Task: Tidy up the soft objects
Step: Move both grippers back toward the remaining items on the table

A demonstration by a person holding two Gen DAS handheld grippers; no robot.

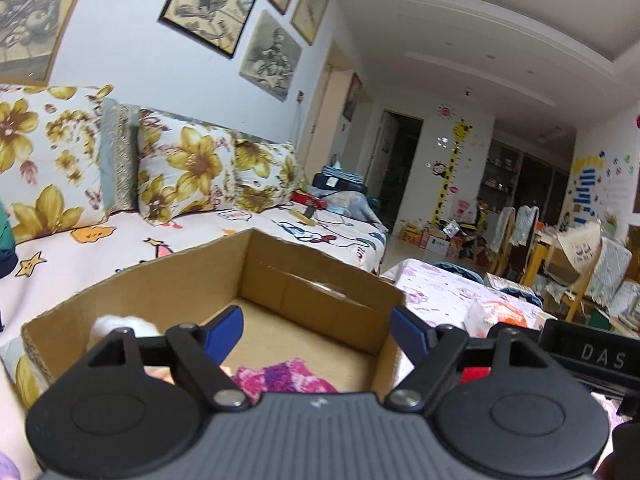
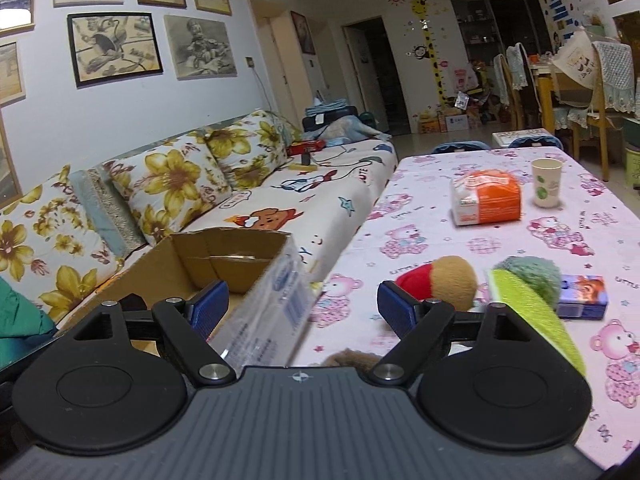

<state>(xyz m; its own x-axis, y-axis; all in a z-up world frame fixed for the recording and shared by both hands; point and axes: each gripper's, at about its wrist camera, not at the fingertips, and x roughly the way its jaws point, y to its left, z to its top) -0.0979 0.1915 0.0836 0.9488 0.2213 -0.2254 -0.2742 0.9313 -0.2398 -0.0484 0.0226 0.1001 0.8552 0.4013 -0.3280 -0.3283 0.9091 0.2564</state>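
Observation:
An open cardboard box (image 1: 320, 280) stands at the table's left side beside the sofa; it also shows in the right wrist view (image 2: 224, 256). Inside it lie a pink-purple knitted piece (image 1: 284, 376) and a white fluffy toy (image 1: 120, 326). My left gripper (image 1: 318, 330) is open and empty over the box. My right gripper (image 2: 298, 306) is open and empty above the box's right wall. On the table lie a red and brown plush (image 2: 444, 282), a grey-green fuzzy ball (image 2: 532, 278) and a lime green cloth (image 2: 536, 320).
The table has a pink bear-print cloth (image 2: 500, 240). On it are an orange tissue pack (image 2: 486, 198), a paper cup (image 2: 546, 184) and a small blue box (image 2: 584, 296). The sofa (image 2: 280, 208) with floral cushions runs along the left. Chairs stand at the back right.

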